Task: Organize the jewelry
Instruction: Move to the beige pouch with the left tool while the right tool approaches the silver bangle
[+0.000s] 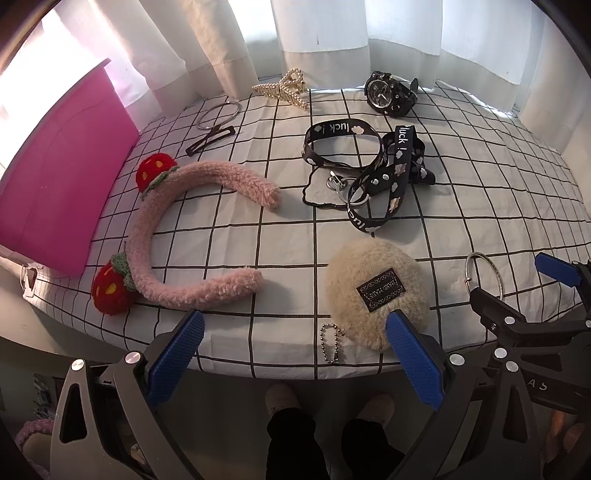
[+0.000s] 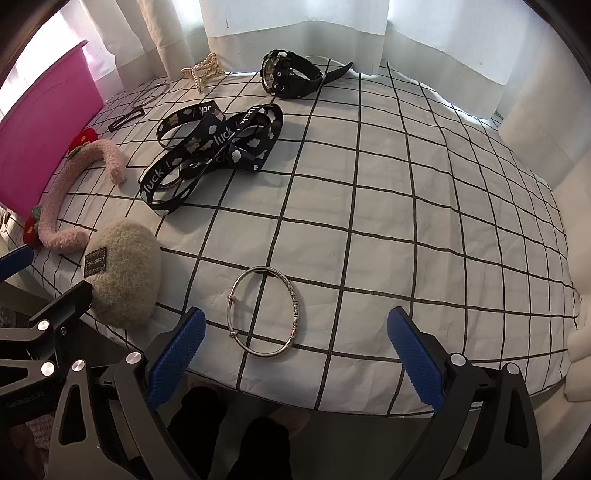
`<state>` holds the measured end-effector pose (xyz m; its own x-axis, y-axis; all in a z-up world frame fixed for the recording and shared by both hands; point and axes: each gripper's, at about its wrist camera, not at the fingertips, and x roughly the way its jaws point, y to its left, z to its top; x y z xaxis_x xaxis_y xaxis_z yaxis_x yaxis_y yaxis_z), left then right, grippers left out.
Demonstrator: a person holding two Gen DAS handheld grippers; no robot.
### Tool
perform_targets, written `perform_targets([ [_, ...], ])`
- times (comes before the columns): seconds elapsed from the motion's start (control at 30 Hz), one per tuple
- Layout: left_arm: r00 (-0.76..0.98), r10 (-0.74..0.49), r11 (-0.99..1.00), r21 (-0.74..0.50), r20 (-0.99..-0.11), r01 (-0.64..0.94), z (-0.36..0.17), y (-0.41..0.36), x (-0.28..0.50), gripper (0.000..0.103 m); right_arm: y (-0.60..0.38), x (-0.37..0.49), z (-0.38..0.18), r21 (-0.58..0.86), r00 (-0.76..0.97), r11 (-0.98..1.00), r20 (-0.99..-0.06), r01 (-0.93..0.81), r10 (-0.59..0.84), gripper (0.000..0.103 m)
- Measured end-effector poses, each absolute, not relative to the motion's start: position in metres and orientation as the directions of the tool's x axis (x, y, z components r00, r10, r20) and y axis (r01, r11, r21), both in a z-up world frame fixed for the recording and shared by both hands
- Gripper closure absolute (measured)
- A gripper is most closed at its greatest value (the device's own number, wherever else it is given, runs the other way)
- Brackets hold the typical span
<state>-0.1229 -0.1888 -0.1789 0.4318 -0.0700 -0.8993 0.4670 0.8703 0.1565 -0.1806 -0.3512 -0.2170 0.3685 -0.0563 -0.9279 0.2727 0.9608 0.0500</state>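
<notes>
A silver bangle (image 2: 264, 312) lies on the checked cloth just ahead of my open, empty right gripper (image 2: 295, 354); it also shows in the left wrist view (image 1: 484, 273). A beige fluffy pouch (image 1: 373, 291) with a ball chain (image 1: 330, 343) lies at the table's front edge, by the right finger of my open, empty left gripper (image 1: 295, 354). A pink fluffy headband (image 1: 184, 229) with red strawberries lies to the left. A black lanyard (image 1: 373, 170), a black watch (image 1: 391, 92), a pearl hair claw (image 1: 284, 88), a second bangle (image 1: 218, 114) and a brown hair clip (image 1: 210, 140) lie farther back.
A pink box (image 1: 62, 177) stands at the table's left edge. White curtains (image 1: 332, 33) hang behind the table. The checked cloth (image 2: 424, 221) is bare on the right half. The person's feet (image 1: 325, 406) show below the front edge.
</notes>
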Motion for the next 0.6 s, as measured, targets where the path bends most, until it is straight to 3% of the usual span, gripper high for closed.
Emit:
perform_targets([
  [0.6,0.396,-0.134,0.877,0.077,-0.909,0.474,-0.176,-0.223,-0.124,0.006,-0.375,-0.187,-0.229,0.020,0.364,0.956,-0.927,0.292,-0.092,0.009],
])
